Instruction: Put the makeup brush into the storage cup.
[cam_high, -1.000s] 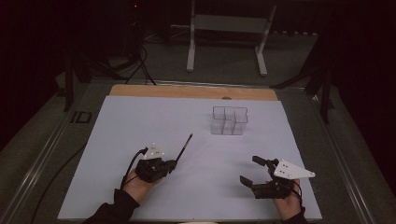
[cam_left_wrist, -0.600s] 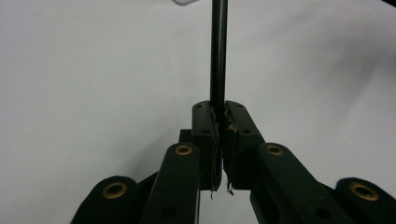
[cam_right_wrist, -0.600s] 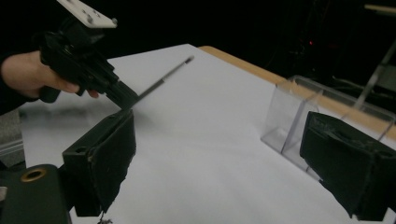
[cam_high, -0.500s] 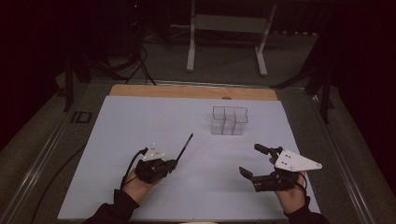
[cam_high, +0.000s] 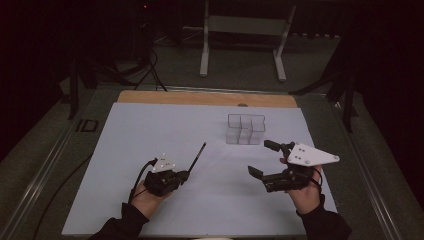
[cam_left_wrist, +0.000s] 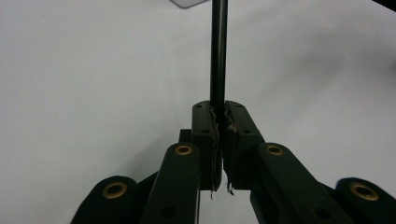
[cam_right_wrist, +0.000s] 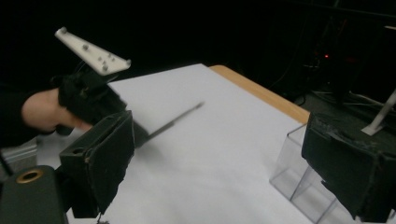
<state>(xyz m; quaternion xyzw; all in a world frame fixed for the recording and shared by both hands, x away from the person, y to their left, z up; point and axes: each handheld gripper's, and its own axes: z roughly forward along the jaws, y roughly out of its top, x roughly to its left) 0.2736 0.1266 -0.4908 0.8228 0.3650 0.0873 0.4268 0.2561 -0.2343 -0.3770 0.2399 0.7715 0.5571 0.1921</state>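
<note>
Here I have a thin black rod (cam_high: 196, 157) clamped in my left claw (cam_high: 184, 175); in the left gripper view its two jaws sit pressed together on the near end of the rod (cam_left_wrist: 218, 51), which runs straight away from them over the white sheet. In the high view the rod lies low over the tabletop (cam_high: 150, 130), left of the middle and towards the near edge, its free tip slanting to the far right. My left hand (cam_high: 147, 200) rests behind the claw, close to the near edge.

My right claw (cam_high: 265, 159) is released, its jaws standing wide apart with nothing between them; it hangs above the right part of the tabletop, well apart from the rod. In the right gripper view I see the left claw (cam_right_wrist: 135, 135) and the rod (cam_right_wrist: 177, 120) across the sheet.

A clear compartment box (cam_high: 245, 129) stands right of the middle, towards the far edge, just beyond the right claw. In the right gripper view it (cam_right_wrist: 294, 172) sits beside one jaw.
</note>
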